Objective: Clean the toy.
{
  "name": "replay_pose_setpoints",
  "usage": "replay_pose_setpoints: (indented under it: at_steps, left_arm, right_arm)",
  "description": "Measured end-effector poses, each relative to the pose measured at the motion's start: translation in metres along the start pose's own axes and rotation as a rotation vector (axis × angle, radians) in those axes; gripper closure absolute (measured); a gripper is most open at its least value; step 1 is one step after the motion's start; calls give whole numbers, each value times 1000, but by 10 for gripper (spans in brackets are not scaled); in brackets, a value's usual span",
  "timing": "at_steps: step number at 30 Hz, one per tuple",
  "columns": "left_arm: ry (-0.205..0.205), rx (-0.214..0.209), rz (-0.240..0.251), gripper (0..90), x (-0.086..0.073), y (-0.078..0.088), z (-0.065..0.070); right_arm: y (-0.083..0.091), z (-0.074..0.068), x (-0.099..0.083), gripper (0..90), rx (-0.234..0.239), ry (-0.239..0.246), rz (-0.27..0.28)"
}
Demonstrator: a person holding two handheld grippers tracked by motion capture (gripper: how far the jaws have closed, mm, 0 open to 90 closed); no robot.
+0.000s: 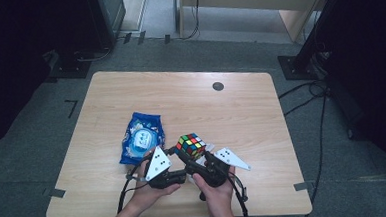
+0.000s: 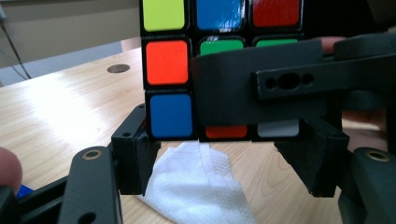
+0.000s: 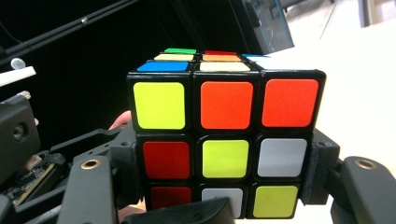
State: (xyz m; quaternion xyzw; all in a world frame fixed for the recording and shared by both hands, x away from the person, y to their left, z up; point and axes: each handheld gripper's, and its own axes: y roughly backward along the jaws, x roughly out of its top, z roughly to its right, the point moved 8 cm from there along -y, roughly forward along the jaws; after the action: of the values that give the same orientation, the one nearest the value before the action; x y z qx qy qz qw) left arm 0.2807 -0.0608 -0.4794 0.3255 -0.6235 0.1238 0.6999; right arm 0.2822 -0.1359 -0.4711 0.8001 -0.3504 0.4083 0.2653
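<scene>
Wooden surface carries one blue snack bag left of one Rubik's cube, pinched by the right hand-held gripper; the left hand-held gripper is spread beneath it, one white tissue partly hidden.

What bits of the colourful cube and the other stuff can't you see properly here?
- Rubik's cube: its underside is out of sight in the right gripper view; in the left gripper view the right gripper covers several stickers.
- White tissue: partly under the cube, cut off by the bottom edge.
- Blue packet: print too small in the high view.

One cube, one blue packet, one white tissue, two tongs.
</scene>
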Motion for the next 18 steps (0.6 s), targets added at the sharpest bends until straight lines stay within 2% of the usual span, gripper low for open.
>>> replay_pose_setpoints:
  at_steps: [3,6,9,13,18]
  left_arm:
    - [-9,6,12,326,0,1,1]
    - [-19,5,24,338,1,2,1]
    - [-35,10,28,340,1,4,1]
    - [-24,-1,20,341,0,4,-1]
    - [-14,12,4,342,-1,6,-13]
  right_arm:
    - [0,0,-1,342,8,-31,-3]
    - [1,0,-1,341,19,-38,-1]
    - [1,-1,0,340,36,-34,3]
    - [1,-1,2,317,56,-33,5]
    - [7,3,15,280,79,1,43]
